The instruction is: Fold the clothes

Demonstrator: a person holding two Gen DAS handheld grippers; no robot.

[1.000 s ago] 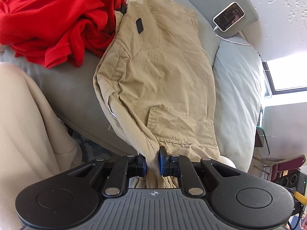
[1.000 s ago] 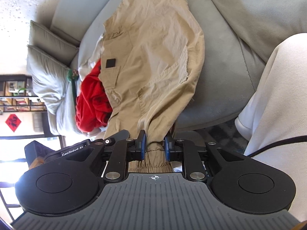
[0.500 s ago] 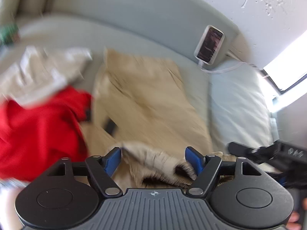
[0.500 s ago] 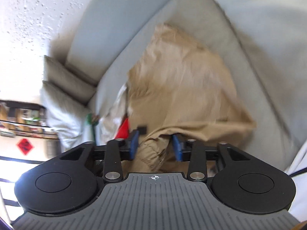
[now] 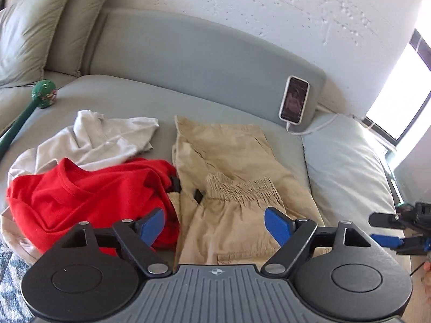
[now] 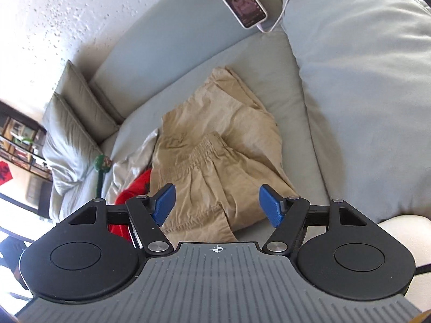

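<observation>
Khaki trousers [image 5: 237, 177] lie folded over on the grey sofa seat [image 5: 129, 99], the elastic cuffs laid on top near the middle. They also show in the right wrist view [image 6: 215, 156]. My left gripper [image 5: 215, 226] is open and empty, just in front of the trousers. My right gripper [image 6: 218, 204] is open and empty above their near edge; it also shows at the right edge of the left wrist view [image 5: 396, 228]. A crumpled red shirt [image 5: 89, 199] and a white garment [image 5: 102, 137] lie left of the trousers.
A phone [image 5: 294, 99] on a white cable leans against the sofa back. A pale cushion [image 5: 347, 161] lies to the right. A green mallet-like toy [image 5: 40, 98] and beige pillows [image 5: 35, 27] are at the left. A blue patterned rug [image 5: 10, 274] is below.
Both grippers were shut on the trouser leg ends, carried them up onto the sofa over the trousers, then opened and let go. The trousers now lie folded.
</observation>
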